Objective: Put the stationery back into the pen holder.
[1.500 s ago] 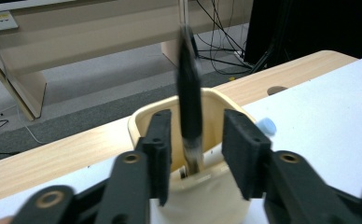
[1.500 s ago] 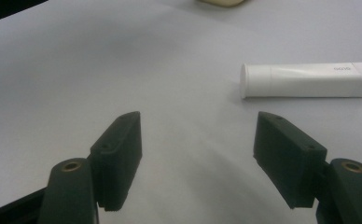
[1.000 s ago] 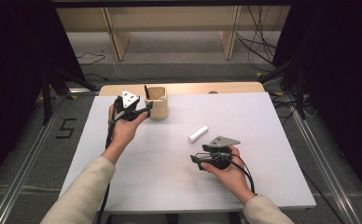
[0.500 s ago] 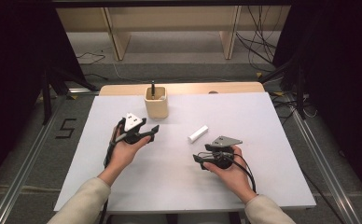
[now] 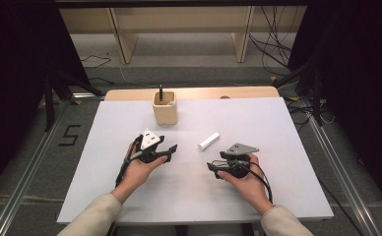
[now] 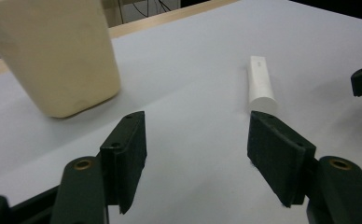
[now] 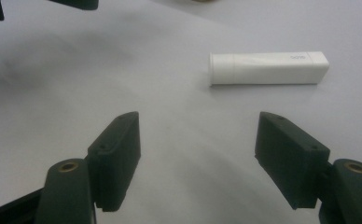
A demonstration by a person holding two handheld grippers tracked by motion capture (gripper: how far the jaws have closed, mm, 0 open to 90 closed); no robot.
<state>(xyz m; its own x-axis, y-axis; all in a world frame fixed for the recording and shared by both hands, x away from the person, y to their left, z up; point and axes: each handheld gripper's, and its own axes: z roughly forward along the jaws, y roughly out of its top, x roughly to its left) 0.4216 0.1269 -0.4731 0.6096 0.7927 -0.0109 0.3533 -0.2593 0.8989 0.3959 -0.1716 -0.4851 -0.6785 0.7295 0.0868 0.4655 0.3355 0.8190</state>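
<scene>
Left gripper: held in the person's left hand, low over the tabletop; jaws spread wide, nothing between them.
Left gripper view: both black jaws rise from the bottom edge with bare white surface in the gap.
Ahead-left of left gripper: cream-coloured cup, upright, near the far edge of the tabletop; a dark stick stands up out of it. In the left gripper view the cup's wall looms just past the left-hand jaw.
Ahead-right of left gripper: white tube, lying flat, its round end toward this gripper, just beyond the right-hand jaw, not touching.
Right gripper: in the person's right hand, jaws likewise parted and empty.
Ahead of right gripper: the white tube lies crosswise beyond the jaws, apart from them, small grey print near its flat end.
Between grippers: the tube sits nearer the right one, slanted.
Surroundings: tabletop white, wooden strip along its far edge.
</scene>
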